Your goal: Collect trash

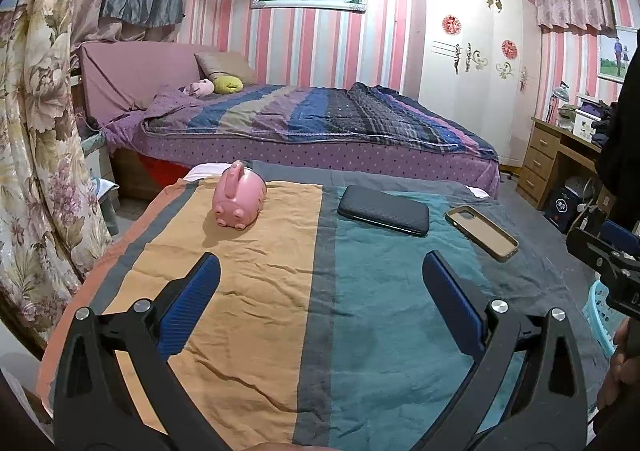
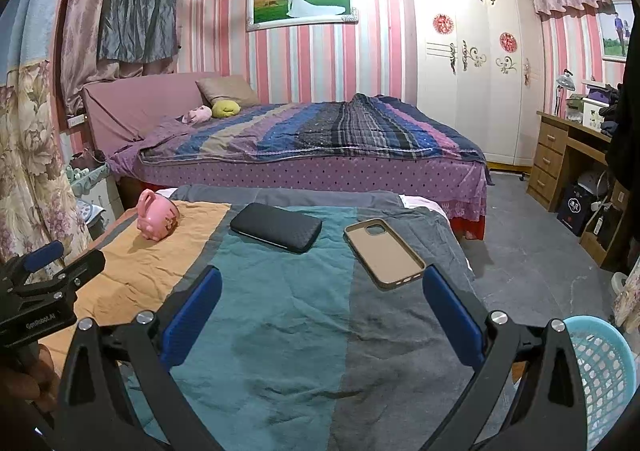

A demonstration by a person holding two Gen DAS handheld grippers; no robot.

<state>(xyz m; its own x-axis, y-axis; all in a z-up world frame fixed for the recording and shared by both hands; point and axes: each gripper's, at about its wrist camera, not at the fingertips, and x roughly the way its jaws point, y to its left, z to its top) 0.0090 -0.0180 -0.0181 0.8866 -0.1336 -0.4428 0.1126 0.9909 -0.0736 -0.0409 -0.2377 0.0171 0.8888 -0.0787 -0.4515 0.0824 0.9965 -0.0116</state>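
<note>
A table draped in a striped cloth [image 1: 256, 291] [image 2: 280, 311] carries a pink piggy bank [image 1: 239, 201] [image 2: 157, 219], a black case [image 1: 383, 210] [image 2: 276, 227] and an empty tan phone case [image 1: 482, 226] [image 2: 384, 253]. My left gripper [image 1: 320, 275] hovers open over the orange and teal stripes, nothing between its blue pads. My right gripper [image 2: 322, 287] is open above the teal and grey stripes, its right fingertip [image 2: 434, 279] just short of the phone case. A light blue mesh basket [image 2: 600, 375] [image 1: 600, 315] stands to the table's right. No loose trash shows on the cloth.
A bed [image 1: 320, 123] with a striped blanket lies beyond the table. A white wardrobe [image 2: 472, 71] and a wooden desk [image 2: 560, 159] line the right side, with grey floor [image 2: 532, 251] between. Floral curtains [image 1: 36, 151] hang at the left.
</note>
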